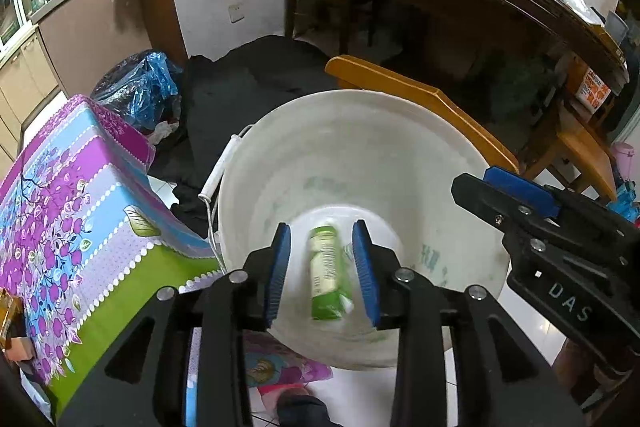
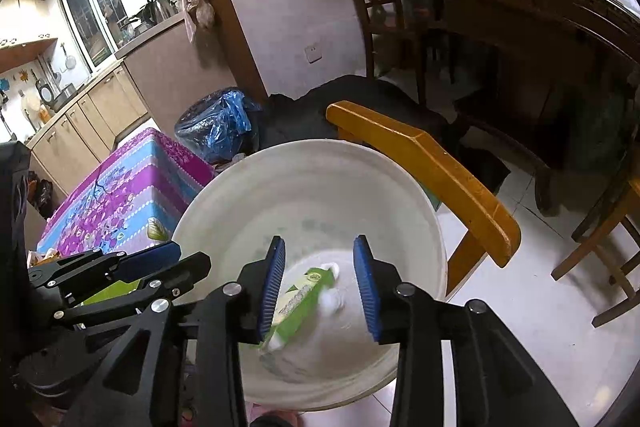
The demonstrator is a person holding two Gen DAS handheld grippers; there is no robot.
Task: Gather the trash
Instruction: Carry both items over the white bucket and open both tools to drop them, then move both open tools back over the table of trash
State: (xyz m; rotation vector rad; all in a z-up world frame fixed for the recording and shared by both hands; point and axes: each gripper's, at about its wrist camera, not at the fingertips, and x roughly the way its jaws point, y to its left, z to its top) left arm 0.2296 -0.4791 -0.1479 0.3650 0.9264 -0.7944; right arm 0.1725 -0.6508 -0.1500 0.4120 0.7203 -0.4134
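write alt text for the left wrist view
Seen past the open left gripper, a green carton lies in a white bucket, clear of the blue fingers. The right gripper enters from the right; a floral-covered table stands left.

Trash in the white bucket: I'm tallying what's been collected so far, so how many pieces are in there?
2 visible: a green carton lying on the white bucket bottom, and a small white piece beside its upper end. The grippers' fingers cover part of the bottom, so more may be hidden.
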